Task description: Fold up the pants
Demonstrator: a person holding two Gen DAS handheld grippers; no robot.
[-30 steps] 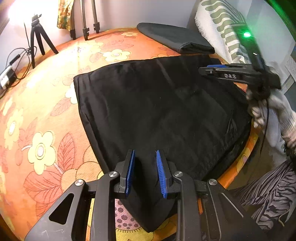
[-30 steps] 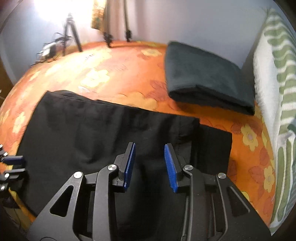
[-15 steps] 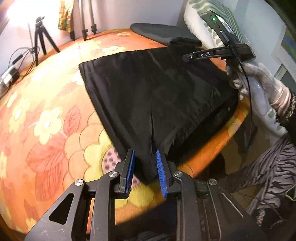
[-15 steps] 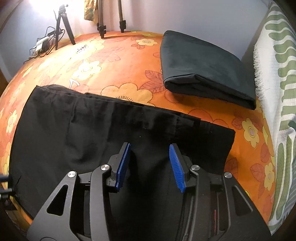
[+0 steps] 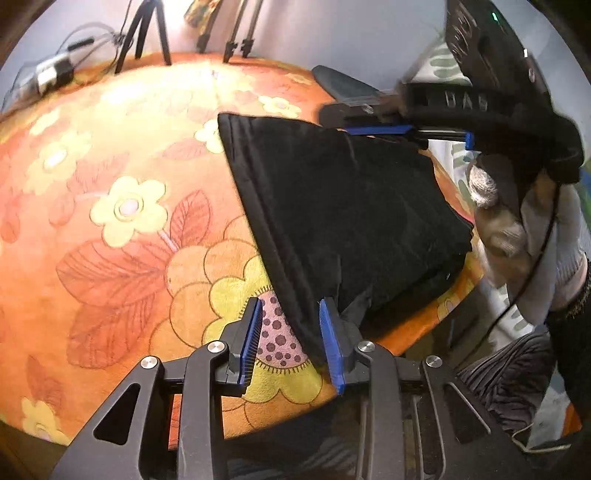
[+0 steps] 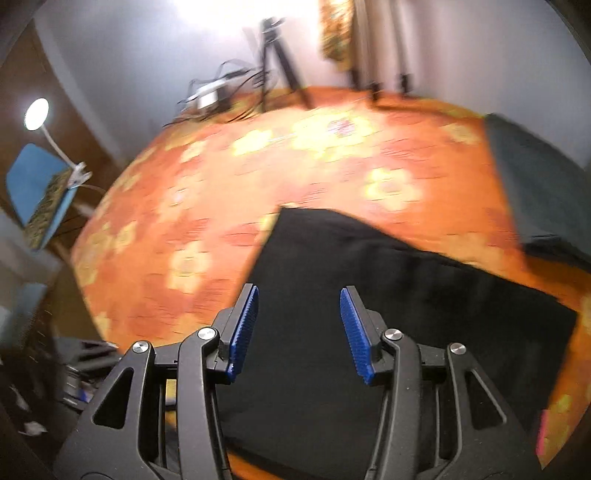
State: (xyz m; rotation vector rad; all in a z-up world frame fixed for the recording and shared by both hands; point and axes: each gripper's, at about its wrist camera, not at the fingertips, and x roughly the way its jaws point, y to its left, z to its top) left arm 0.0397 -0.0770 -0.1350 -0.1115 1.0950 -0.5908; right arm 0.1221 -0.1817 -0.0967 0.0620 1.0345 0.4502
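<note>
Orange floral bedspread (image 5: pixel 122 206) covers the bed, yellow flowers and red leaves all over. Dark grey folded cloth (image 6: pixel 539 184) lies at its far right side, by the wall. Small black tripod (image 6: pixel 277 48) stands at the far edge, cables and a small white device (image 6: pixel 208 94) next to it. Larger tripod legs (image 5: pixel 236 33) near the wall. White clip lamp (image 6: pixel 37 114), lit, clamped to a blue board (image 6: pixel 33 188) off the bed's left. Green-striped white textile (image 5: pixel 439 70) far right, partly hidden.

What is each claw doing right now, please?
Left claw: open, jaws just widened; a corner of the black pants lies between them, against one pad, unclamped.
Right claw: open, just widened, above the pants, holding nothing.
</note>
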